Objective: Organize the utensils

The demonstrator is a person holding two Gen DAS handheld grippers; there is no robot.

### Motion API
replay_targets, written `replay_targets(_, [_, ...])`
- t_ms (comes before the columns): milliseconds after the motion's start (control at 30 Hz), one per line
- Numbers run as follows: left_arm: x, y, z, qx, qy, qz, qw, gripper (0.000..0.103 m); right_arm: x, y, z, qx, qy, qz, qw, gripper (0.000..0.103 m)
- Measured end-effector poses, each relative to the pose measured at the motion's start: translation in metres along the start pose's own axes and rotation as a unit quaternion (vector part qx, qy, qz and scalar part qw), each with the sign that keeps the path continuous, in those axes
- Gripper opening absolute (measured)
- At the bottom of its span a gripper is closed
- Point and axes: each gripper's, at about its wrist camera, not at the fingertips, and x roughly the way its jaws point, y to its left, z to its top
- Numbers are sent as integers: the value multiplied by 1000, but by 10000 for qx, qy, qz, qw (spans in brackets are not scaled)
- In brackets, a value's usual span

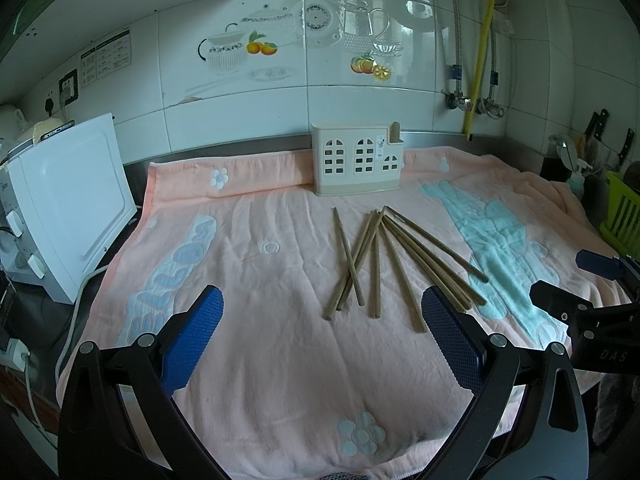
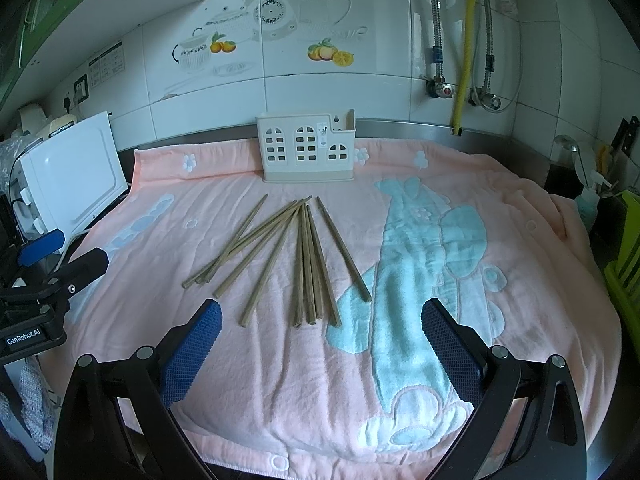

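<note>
Several wooden chopsticks [image 1: 378, 258] [image 2: 306, 260] lie fanned out on a pink towel [image 1: 260, 280] [image 2: 248, 380], their far tips converging toward a cream house-shaped utensil holder [image 1: 356, 162] [image 2: 306, 150] standing upright at the towel's back edge. My left gripper [image 1: 322, 340] hovers open above the towel's near part, just short of the chopsticks' near ends, nothing between its blue pads. My right gripper [image 2: 322, 344] is also open and empty, just in front of the chopsticks' near ends. Each gripper shows at the other view's edge: the right gripper [image 1: 568, 284], the left gripper [image 2: 68, 252].
A white appliance [image 1: 68, 204] [image 2: 68, 176] with cables stands at the left of the counter. A green rack [image 1: 622, 216] [image 2: 628, 248], a spray bottle and knives sit at the right. Tiled wall with pipes and valves [image 1: 476, 102] rises behind the holder.
</note>
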Motion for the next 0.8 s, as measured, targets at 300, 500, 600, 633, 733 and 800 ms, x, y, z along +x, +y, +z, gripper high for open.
replay_targets(300, [2,1,0,-1,23,-14,10000,98,0,0,0,-2,1,2,10000,97])
replay_targets(500, [6,2,1,-32,80,-39,10000,98,1,2,0,-21,7,7,10000,97])
replay_targets(600, [9,2,1,-41,113,-46,9999,98,3,4,1,-47,16,18,10000,97])
replay_targets(633, [10,2,1,-54,133,-59,9999,98,4,4,1,-54,19,25,10000,97])
replay_targets(733, [14,3,2,-80,187,-67,9998,98,7,4,2,-69,34,31,10000,97])
replay_targets(800, [18,3,2,-101,234,-72,9996,98,9,3,2,-63,53,35,10000,97])
